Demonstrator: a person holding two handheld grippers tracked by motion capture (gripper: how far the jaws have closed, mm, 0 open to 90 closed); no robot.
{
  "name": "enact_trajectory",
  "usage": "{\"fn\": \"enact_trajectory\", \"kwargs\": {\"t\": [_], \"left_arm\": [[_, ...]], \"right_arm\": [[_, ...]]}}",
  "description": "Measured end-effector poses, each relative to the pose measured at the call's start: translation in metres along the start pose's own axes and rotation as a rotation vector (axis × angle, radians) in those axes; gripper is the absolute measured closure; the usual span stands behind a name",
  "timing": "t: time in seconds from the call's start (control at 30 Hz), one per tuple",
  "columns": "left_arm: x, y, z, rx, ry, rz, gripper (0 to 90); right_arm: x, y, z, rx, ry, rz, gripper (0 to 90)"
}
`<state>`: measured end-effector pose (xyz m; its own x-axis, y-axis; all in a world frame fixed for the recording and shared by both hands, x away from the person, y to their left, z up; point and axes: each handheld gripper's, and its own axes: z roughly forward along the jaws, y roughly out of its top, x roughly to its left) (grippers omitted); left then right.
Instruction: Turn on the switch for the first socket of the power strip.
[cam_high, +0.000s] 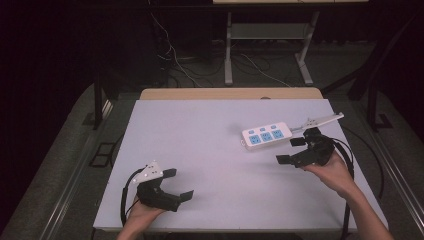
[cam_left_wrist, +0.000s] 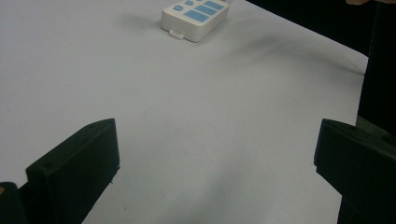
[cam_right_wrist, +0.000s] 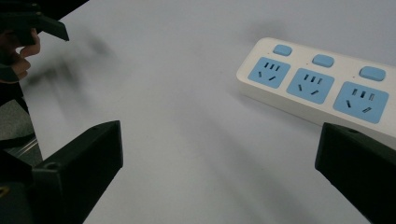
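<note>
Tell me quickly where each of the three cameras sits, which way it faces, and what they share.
High view: above the person's side, looking forward and down on the table; both forearms, left gripper and right gripper show.
Left gripper view: rides the left gripper, looking between its open fingers across the table toward the power strip.
Right gripper view: rides the right gripper, facing the power strip close by, with the left gripper far off at upper left.
All three share the power strip.

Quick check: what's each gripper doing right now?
Left gripper: open, holding nothing.
Right gripper: open, holding nothing, beside the power strip.
</note>
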<state>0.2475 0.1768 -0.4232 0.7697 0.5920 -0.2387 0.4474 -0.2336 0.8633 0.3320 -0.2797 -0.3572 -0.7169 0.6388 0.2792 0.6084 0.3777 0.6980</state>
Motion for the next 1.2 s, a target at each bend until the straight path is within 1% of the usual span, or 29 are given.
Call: {"fn": "enact_trajectory", "kwargs": {"t": [0.4, 0.47, 0.7, 0.87, 0.97, 1.03, 1.07, 1.13, 1.2], "left_arm": [[0.0, 0.0, 0.0, -0.002, -0.001, -0.002, 0.0], [0.0, 0.0, 0.0, -0.002, -0.002, -0.002, 0.0], [0.001, 0.0, 0.0, -0.001, -0.003, -0.003, 0.0], [0.001, 0.0, 0.0, -0.002, -0.002, -0.004, 0.0], [0.001, 0.0, -0.001, -0.004, -0.002, -0.003, 0.0], [0.001, 0.0, -0.001, -0.004, -0.001, -0.002, 0.0], [0.002, 0.0, -0.001, -0.004, -0.001, -0.003, 0.0], [0.002, 0.0, -0.001, -0.003, -0.002, -0.004, 0.0], [0.002, 0.0, -0.001, -0.003, -0.002, -0.003, 0.0]], "right_arm": [[-0.014, 0.015, 0.003, 0.023, -0.019, 0.013, 0.6], [-0.017, 0.018, 0.003, 0.02, -0.014, 0.017, 0.6], [-0.025, 0.028, 0.005, 0.024, -0.022, 0.025, 0.6], [-0.03, 0.033, 0.007, 0.04, -0.033, 0.028, 0.6], [-0.037, 0.037, 0.008, 0.045, -0.031, 0.042, 0.6], [-0.038, 0.038, 0.008, 0.045, -0.033, 0.046, 0.5], [-0.042, 0.039, 0.009, 0.047, -0.034, 0.054, 0.5], [-0.043, 0.04, 0.009, 0.049, -0.035, 0.059, 0.5], [-0.048, 0.042, 0.011, 0.053, -0.045, 0.067, 0.6]]}}
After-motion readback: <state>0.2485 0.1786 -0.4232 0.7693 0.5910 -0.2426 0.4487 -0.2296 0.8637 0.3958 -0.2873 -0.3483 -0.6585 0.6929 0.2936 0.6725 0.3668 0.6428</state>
